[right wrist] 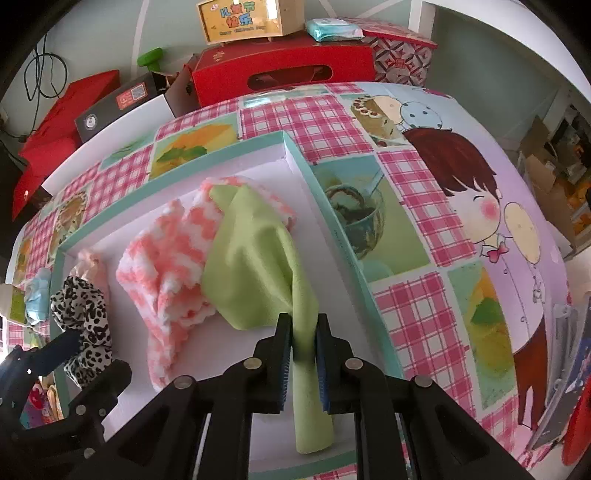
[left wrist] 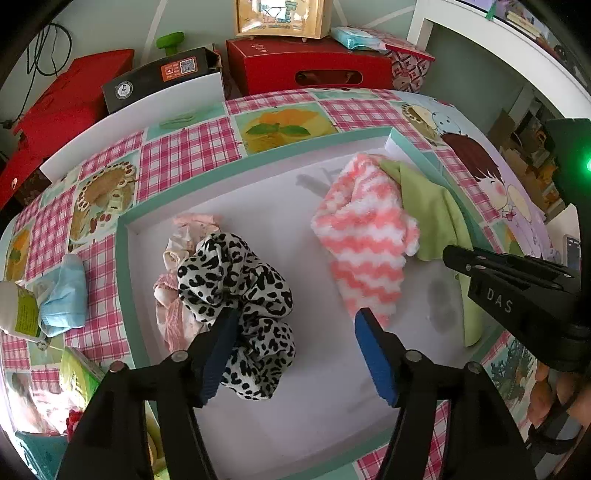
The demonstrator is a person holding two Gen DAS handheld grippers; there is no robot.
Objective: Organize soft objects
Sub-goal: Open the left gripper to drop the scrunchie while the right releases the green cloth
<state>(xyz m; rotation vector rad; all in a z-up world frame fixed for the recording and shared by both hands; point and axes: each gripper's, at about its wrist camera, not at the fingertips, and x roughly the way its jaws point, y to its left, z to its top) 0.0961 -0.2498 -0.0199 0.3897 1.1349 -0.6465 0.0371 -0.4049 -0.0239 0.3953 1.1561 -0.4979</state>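
A shallow white box with a teal rim (left wrist: 127,266) (right wrist: 332,229) lies on the patterned tablecloth. In it lie a leopard-print scrunchie (left wrist: 240,295) (right wrist: 86,314), a pale pink lace piece (left wrist: 177,251), a pink-and-white fluffy cloth (left wrist: 362,236) (right wrist: 166,262) and a light green cloth (left wrist: 439,218) (right wrist: 255,258). My left gripper (left wrist: 295,332) is open over the box, its left finger touching the scrunchie. My right gripper (right wrist: 303,339) is shut on the green cloth's near end, which drapes over the fluffy cloth.
A light blue packet (left wrist: 64,295) and a white-green pouch (left wrist: 18,306) lie left of the box. Red boxes (left wrist: 306,66) (right wrist: 280,70), a dark box (left wrist: 159,77) and a wooden frame (right wrist: 240,18) stand behind the table.
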